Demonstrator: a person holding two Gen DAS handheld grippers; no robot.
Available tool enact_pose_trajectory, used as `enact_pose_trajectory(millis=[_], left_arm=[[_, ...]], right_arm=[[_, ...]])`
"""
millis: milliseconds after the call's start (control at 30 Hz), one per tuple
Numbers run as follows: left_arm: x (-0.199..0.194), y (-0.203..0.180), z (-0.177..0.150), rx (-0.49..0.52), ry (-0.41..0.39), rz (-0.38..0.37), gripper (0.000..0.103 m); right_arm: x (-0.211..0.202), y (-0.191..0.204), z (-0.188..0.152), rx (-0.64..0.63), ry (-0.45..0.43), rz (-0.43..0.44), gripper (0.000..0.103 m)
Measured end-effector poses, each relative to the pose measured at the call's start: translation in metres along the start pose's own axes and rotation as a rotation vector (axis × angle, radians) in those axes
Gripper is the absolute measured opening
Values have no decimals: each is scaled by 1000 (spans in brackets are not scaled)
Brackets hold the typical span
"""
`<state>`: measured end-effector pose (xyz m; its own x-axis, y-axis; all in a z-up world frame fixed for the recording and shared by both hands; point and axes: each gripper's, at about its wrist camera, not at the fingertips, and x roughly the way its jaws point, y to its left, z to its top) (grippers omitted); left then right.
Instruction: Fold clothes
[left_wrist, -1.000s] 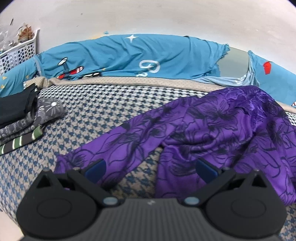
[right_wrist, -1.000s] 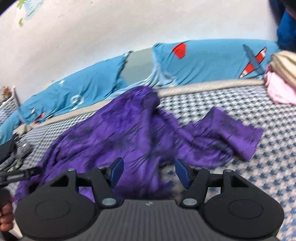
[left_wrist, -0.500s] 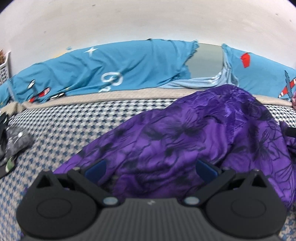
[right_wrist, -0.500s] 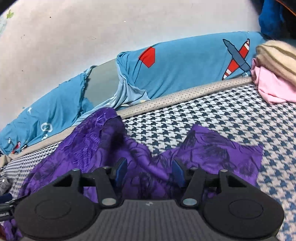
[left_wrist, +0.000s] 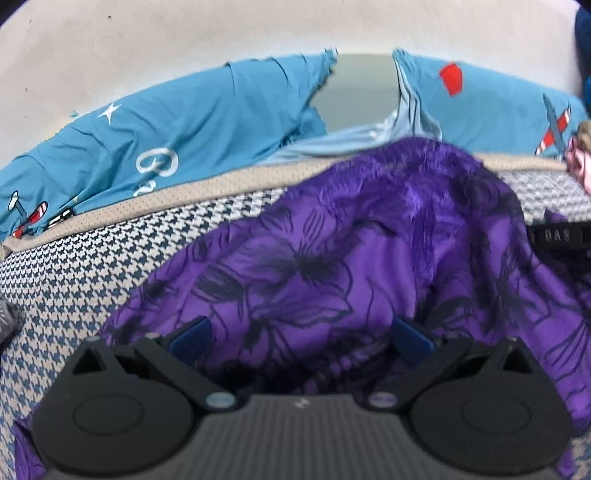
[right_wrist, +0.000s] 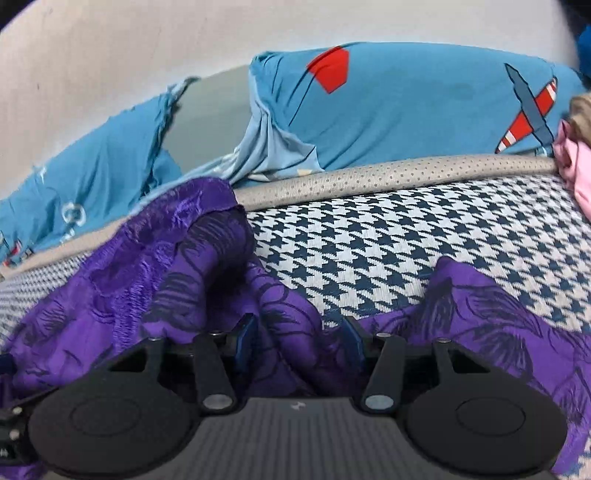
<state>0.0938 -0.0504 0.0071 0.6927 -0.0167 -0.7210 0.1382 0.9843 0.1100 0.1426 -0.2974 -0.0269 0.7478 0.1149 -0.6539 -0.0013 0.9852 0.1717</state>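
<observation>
A crumpled purple garment with a dark flower print (left_wrist: 332, 266) lies on the houndstooth bed cover (left_wrist: 74, 280). My left gripper (left_wrist: 301, 338) is open, low over the garment's near part, with cloth between its blue pads. The garment also shows in the right wrist view (right_wrist: 147, 280), heaped at the left with a flap spread to the right (right_wrist: 498, 317). My right gripper (right_wrist: 299, 338) is open, narrower than the left, with a fold of the purple cloth between its pads. The right gripper's black body shows at the right edge of the left wrist view (left_wrist: 561, 240).
Blue pillows with plane prints (right_wrist: 406, 103) line the wall behind the bed's beige edge (right_wrist: 369, 177). Pink and beige clothes (right_wrist: 576, 155) lie at the far right. A grey garment's edge (left_wrist: 7, 321) shows at the far left.
Both grippers have moved forward and down onto the purple garment. The left view has swung right, so the folded clothes at the left have left the view. The right jaws have narrowed a little.
</observation>
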Motion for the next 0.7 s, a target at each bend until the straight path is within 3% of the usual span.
enact_pose_trajectory(millis=[100,200,300,500,700], left_arm=[[6,2,-7,-1,36,-8,103],[9,6,-17,-13,70,-12,103],[8,10,-25,-3,82,-10,103],[4,12,-33,-18,126,-23,103],[2,25,-39,-86,159,-84,103]], right_arm=[[6,-1,1,33,12,28,22],[6,-2,2,53,4,14,13],[-2,-6,6,92,-29,5,11],[-33,-30,22,216,-156,-104,11],[-61,-55,28,320,-220,-272,9]])
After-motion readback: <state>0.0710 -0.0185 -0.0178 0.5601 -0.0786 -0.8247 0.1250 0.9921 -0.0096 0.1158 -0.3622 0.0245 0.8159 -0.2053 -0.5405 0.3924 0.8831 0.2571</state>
